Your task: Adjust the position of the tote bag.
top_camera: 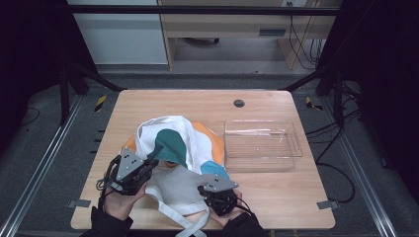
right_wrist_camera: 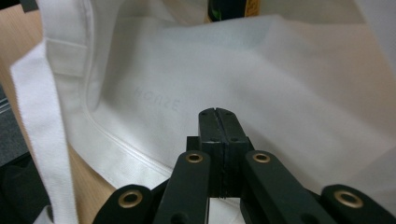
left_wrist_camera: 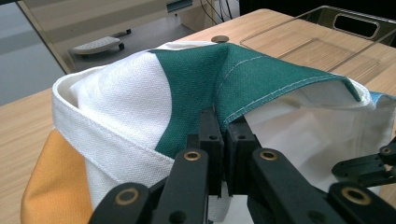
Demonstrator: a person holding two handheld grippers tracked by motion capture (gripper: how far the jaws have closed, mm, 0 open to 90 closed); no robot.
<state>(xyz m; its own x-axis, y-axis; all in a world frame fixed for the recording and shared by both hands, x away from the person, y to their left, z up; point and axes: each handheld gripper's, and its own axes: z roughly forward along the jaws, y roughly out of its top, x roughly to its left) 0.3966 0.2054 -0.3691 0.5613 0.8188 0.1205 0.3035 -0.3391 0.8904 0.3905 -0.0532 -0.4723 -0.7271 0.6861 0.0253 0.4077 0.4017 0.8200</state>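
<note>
While the tote bag [top_camera: 175, 148] lies on the near half of the wooden table [top_camera: 197, 101], slightly left of centre and close to the near edge, both hand-held grippers work at its near side. The bag is white canvas with a dark green panel [left_wrist_camera: 201, 88], orange patches [top_camera: 210, 138] and a small blue patch [top_camera: 213, 168]; its upper layer is raised and folded over, so the pale lining [right_wrist_camera: 261, 70] lies exposed toward the near edge. The left gripper [left_wrist_camera: 223, 126], held by the left hand [top_camera: 118, 202] near the table's near-left corner, has its jaws clamped on the stitched hem of the green panel, lifting that edge clear of the lining below. The right gripper [right_wrist_camera: 218, 114], held by the right hand [top_camera: 227, 217] at the near edge, rests low over the white lining with its jaws pressed together; whether a fold of fabric is pinched between them cannot be told. A white strap [top_camera: 173, 210] trails from the bag across the near edge between the two hands. A clear plastic tray [top_camera: 291, 148] stands just beside the bag toward the right edge. A small dark round grommet [top_camera: 239, 103] sits near the far edge.
</note>
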